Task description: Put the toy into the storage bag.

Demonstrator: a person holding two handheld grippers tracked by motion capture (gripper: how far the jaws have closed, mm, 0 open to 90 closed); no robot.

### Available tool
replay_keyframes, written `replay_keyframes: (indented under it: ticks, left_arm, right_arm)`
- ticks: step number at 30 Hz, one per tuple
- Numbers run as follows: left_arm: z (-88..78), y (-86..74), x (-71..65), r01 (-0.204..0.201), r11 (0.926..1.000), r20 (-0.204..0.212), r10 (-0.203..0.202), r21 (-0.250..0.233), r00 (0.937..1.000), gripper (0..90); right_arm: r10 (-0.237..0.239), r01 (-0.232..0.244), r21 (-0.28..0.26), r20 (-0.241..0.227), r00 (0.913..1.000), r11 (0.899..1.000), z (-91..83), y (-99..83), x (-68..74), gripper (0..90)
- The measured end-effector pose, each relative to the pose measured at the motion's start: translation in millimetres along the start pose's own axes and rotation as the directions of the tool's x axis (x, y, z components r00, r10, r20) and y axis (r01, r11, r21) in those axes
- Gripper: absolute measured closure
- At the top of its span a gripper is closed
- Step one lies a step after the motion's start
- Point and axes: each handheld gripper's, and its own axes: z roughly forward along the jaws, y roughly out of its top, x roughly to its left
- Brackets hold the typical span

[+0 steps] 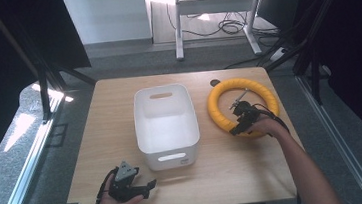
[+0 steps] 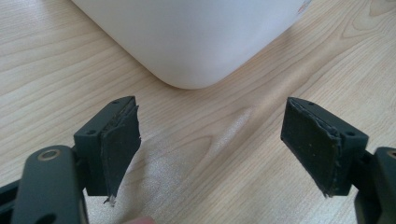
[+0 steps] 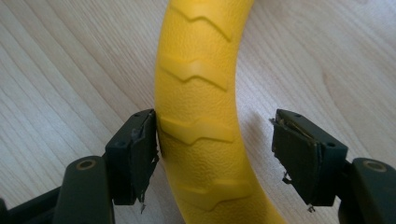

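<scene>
Right claw (image 3: 215, 154) straddles the yellow ring (image 3: 201, 116) lying flat on the surface (image 1: 122, 138) right of the white bin (image 1: 166, 126); jaws wide, one pad touching, the other clear, likely lining up a grasp. Left claw (image 2: 212, 144) rests wide and empty before the bin.

Yellow ring (image 1: 242, 107) with chevron ridges; white bin (image 1: 166, 126); pale woodgrain table (image 1: 236, 172).

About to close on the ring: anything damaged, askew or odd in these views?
Only the worn pads: their edges look frayed on the right gripper fingers and on the left gripper. The yellow ring lies flat and the white bin upright.
</scene>
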Motion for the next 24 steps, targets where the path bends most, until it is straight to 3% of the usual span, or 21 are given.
replay_keyframes:
  ticks: [9, 15, 24]
  left_arm:
    - [-0.2, -0.2, 0.3, 0.001, 1.0000, -0.003, -0.001, 0.000, 1.0000, 19.8]
    - [-0.1, -0.4, 0.3, 0.001, 1.0000, -0.005, -0.001, 0.000, 1.0000, 19.8]
    - [-0.1, -0.5, 0.4, 0.002, 1.0000, -0.007, -0.002, 0.000, 1.0000, 19.8]
  right_arm:
    - [-0.024, 0.025, 0.053, -0.008, 0.9997, 0.998, 11.8, 1.5, 2.6, 36.1]
    - [-0.037, 0.037, 0.042, -0.020, 0.9991, 0.998, 10.9, 3.4, 3.5, 47.0]
    - [-0.055, 0.057, 0.049, -0.031, 0.9980, 0.997, 10.3, 4.2, 3.4, 49.3]
